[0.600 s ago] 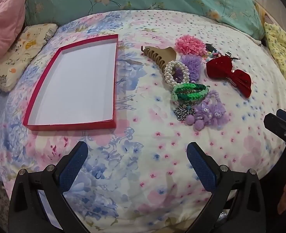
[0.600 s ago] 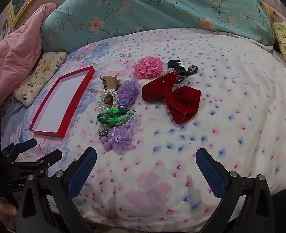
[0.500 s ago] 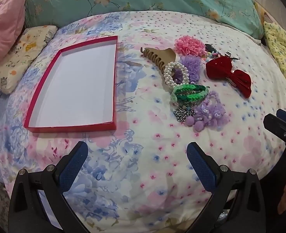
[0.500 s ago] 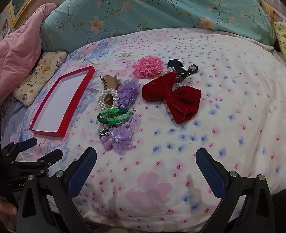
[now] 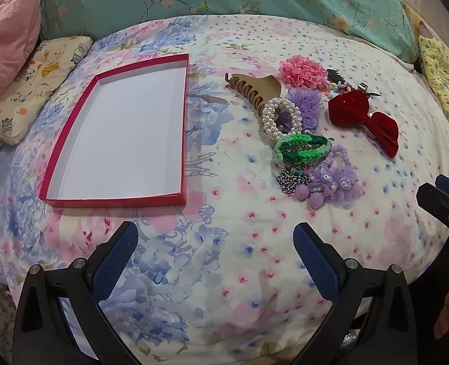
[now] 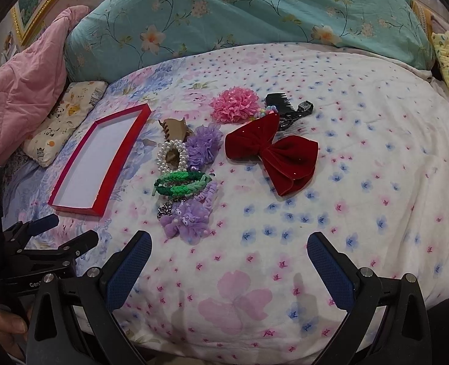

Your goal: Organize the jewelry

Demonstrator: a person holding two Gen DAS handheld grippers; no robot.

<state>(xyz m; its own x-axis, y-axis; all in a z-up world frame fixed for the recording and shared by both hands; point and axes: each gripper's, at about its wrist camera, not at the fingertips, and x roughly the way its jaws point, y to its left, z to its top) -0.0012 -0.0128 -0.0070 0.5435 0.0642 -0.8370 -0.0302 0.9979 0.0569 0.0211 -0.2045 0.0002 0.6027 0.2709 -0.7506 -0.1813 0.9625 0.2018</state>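
You are holding the left tool (image 5: pixel 215 243) and the right tool (image 6: pixel 229 252) wide apart and gripping nothing, both hovering over the near edge of the bed (image 6: pixel 361 158). Beyond them the jewelry pile (image 5: pixel 303 149) is lying beside the red bow (image 6: pixel 273 152). The red tray (image 5: pixel 181 121) is sitting to its left, holding nothing.
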